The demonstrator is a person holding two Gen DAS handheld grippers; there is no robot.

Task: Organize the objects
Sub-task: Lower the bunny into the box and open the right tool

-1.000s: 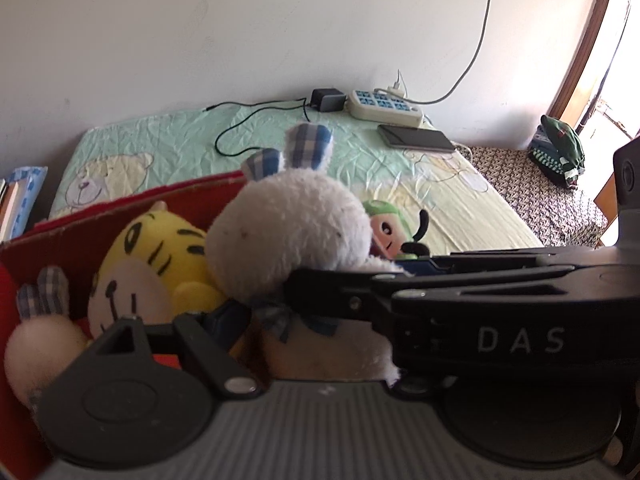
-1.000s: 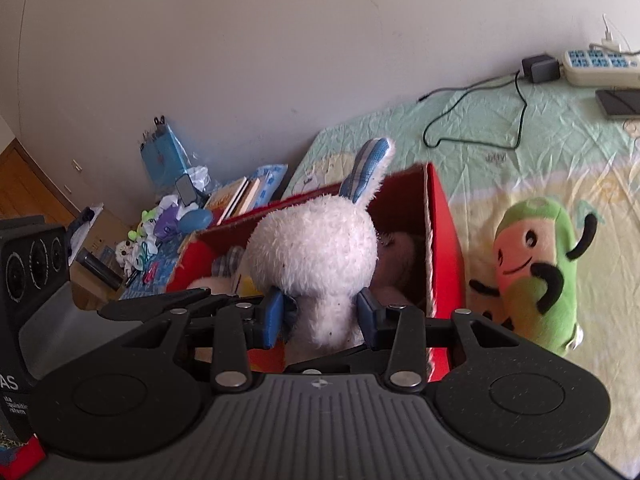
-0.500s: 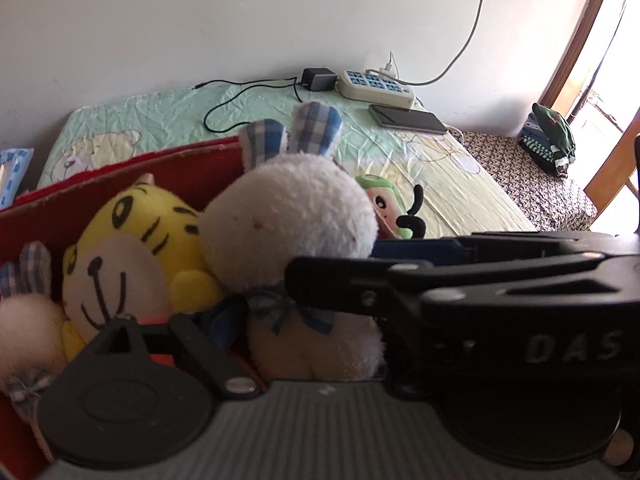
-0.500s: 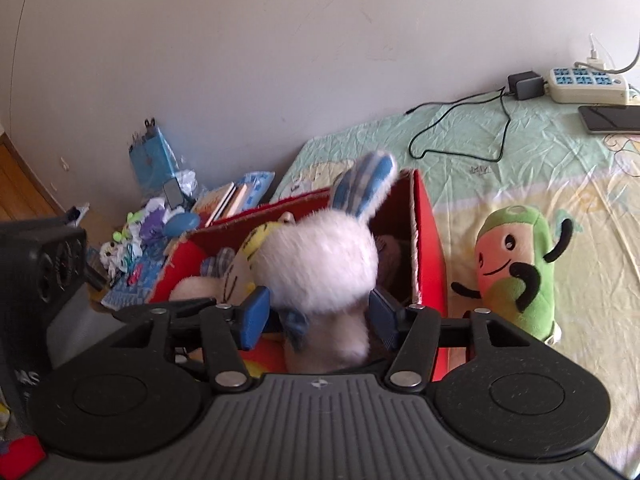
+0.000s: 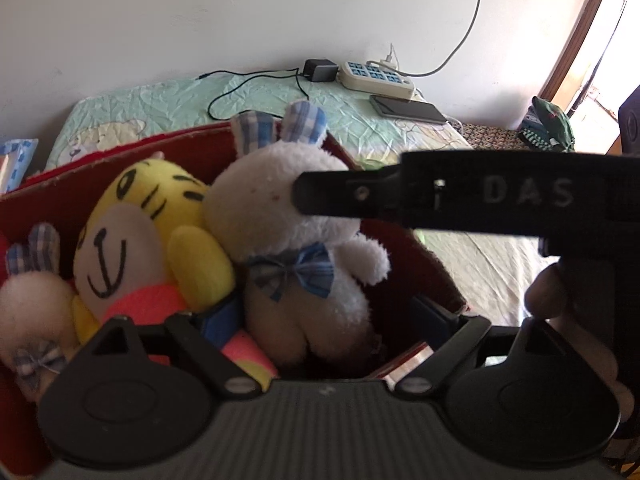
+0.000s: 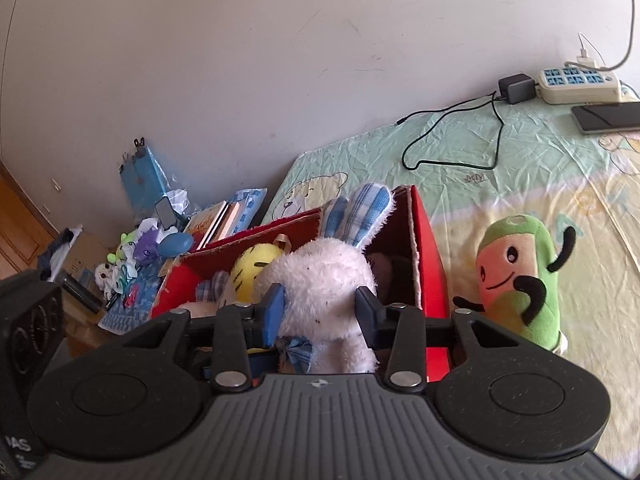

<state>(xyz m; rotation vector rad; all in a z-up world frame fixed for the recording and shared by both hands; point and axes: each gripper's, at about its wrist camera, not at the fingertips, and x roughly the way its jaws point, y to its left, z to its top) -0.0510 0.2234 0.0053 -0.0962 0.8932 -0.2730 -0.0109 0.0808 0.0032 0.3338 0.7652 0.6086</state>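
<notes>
inside red box [image 6: 430, 268], right gripper [image 6: 320, 314] closing on white rabbit [image 6: 320, 280].

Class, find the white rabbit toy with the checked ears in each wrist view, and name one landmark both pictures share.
Left wrist: white rabbit toy sits centre, in the red box, beside the yellow toy.
Right wrist: rabbit low centre, between the gripper's blue pads.
Shared landmark: the power strip by the wall.

Inside box [image 6: 424, 248] on bed [image 6: 520, 168]: rabbit [image 6: 320, 276], tiger [image 6: 252, 264] at nine o'clock; avocado toy [image 6: 520, 276] outside at three.
</notes>
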